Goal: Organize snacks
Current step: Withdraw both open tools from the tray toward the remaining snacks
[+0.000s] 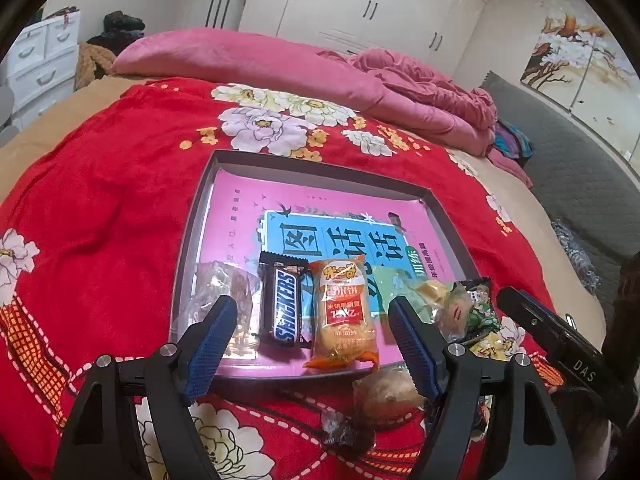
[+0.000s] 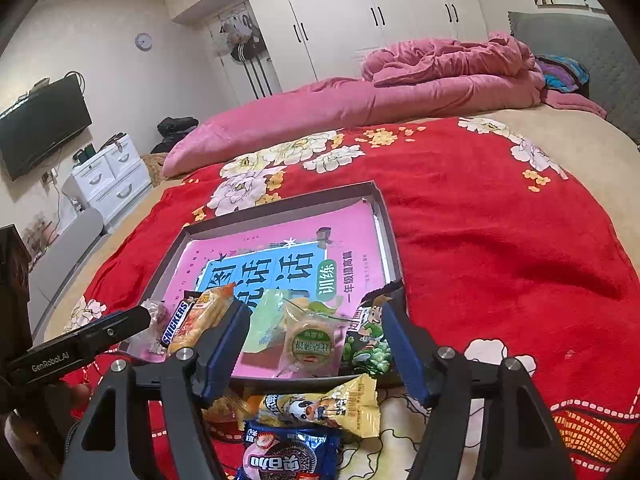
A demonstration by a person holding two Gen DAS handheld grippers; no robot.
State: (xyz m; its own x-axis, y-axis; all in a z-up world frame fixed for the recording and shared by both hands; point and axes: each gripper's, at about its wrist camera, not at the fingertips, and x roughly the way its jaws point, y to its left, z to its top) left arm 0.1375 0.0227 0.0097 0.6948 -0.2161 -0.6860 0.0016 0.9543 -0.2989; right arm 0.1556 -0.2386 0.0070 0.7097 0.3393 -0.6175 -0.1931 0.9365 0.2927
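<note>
So right under the left gripper (image 1: 312, 344), closest in, there's a clear-wrapped brownish snack (image 1: 390, 396) and a small dark candy (image 1: 348, 432) lying loose on the red floral blanket (image 1: 100, 208). Its jaws are spread wide with nothing clamped. Just past the fingertips, lined up along the near edge of the grey tray (image 1: 320, 168): a crinkly clear packet (image 1: 218, 288) off to the left, a black Snickers bar (image 1: 286, 306), and an orange rice cracker pack (image 1: 344, 314) dead ahead.

The right gripper (image 2: 316, 344) is also parted, gripping nothing. Below it sit a blue Oreo-style pack (image 2: 286, 456) and a yellow cartoon wrapper (image 2: 320, 406) on the blanket. Between its fingers, in the tray, are a round cake in clear wrap (image 2: 310, 340) and a pale green packet (image 2: 266, 320), with a green pea snack bag (image 2: 368, 344) by the right finger. Further out the tray shows a pink and blue book cover (image 2: 288, 256).
</note>
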